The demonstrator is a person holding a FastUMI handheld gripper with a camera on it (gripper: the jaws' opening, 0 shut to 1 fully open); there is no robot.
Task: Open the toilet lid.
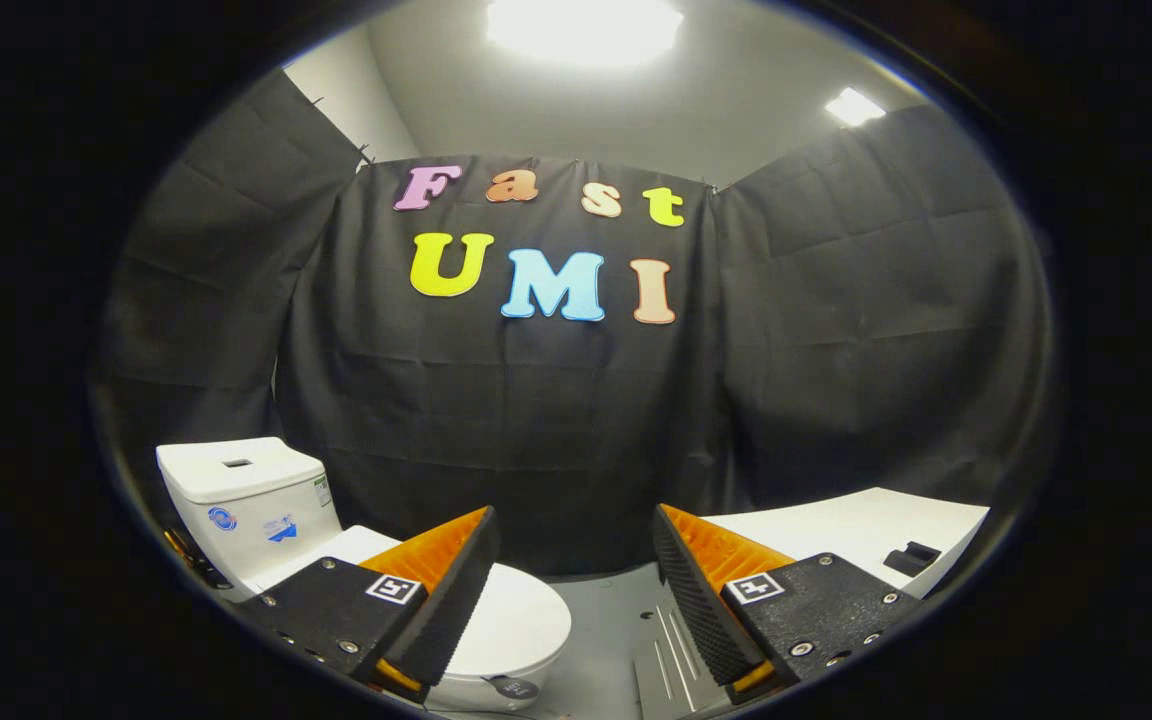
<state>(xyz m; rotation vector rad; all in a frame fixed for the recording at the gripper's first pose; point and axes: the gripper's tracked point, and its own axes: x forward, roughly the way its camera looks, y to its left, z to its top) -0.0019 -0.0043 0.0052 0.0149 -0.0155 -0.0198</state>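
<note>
A white toilet stands low to the left of my fingers, its tank against the black cloth wall. Its lid lies flat and closed over the bowl, partly hidden behind my left finger. My gripper hovers above and to the right of the lid, open wide, with nothing between the fingers. The right finger is over the grey floor, clear of the toilet.
A white table top with a small black object on it stands to the right, beyond the right finger. Grey floor with a metal strip lies between toilet and table. Black cloth walls close the booth.
</note>
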